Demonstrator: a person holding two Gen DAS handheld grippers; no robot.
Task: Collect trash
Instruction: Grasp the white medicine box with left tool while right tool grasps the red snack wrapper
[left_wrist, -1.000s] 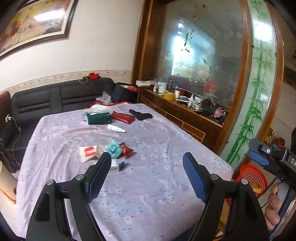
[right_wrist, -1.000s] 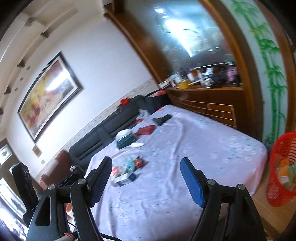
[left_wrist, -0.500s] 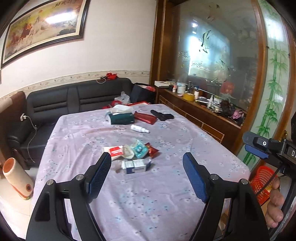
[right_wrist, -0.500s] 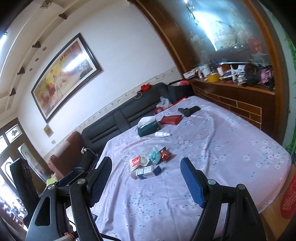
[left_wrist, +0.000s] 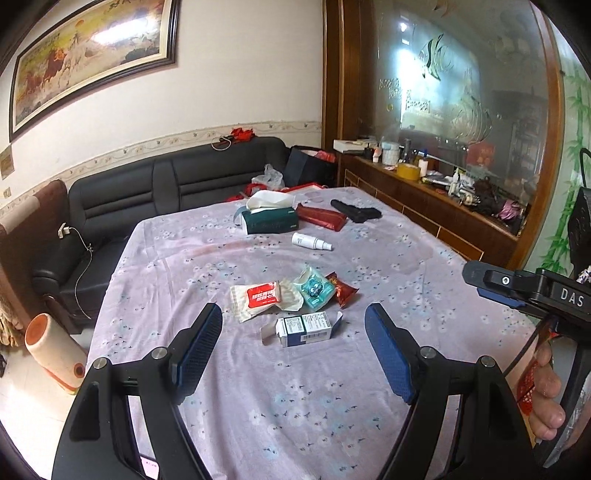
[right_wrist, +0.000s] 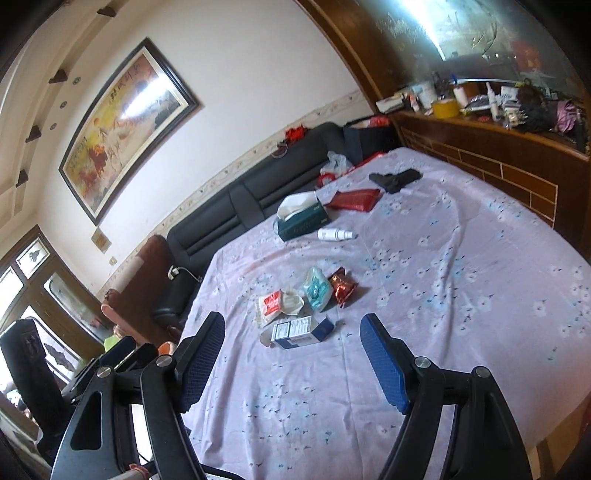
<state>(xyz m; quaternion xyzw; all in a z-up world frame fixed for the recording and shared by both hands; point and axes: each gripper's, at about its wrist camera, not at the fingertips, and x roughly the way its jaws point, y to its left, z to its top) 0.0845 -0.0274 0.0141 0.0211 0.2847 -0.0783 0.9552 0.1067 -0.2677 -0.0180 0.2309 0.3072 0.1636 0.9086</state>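
Note:
Trash lies in a cluster on the lilac flowered tablecloth (left_wrist: 295, 406): an opened blue-and-white carton (left_wrist: 306, 328) (right_wrist: 299, 332), a white wipes pack with a red label (left_wrist: 258, 297) (right_wrist: 271, 304), a teal packet (left_wrist: 314, 290) (right_wrist: 316, 288) and a red foil wrapper (left_wrist: 341, 290) (right_wrist: 343, 286). My left gripper (left_wrist: 293, 345) is open and empty, above the table just short of the carton. My right gripper (right_wrist: 291, 349) is open and empty, also just short of the carton. Its body shows at the right of the left wrist view (left_wrist: 524, 291).
Farther back on the table lie a green tissue box (left_wrist: 269, 218), a red pouch (left_wrist: 321, 218), a black object (left_wrist: 356, 212) and a white spray bottle (left_wrist: 310, 240). A black sofa (left_wrist: 166, 188) stands behind, a cluttered wooden sideboard (left_wrist: 424, 192) on the right, an orange-and-white cylinder (left_wrist: 55, 350) on the floor at left.
Both views have swung down and left toward the trash cluster, which now sits between the fingers. The red basket at the right has left both views. Both grippers stayed open.

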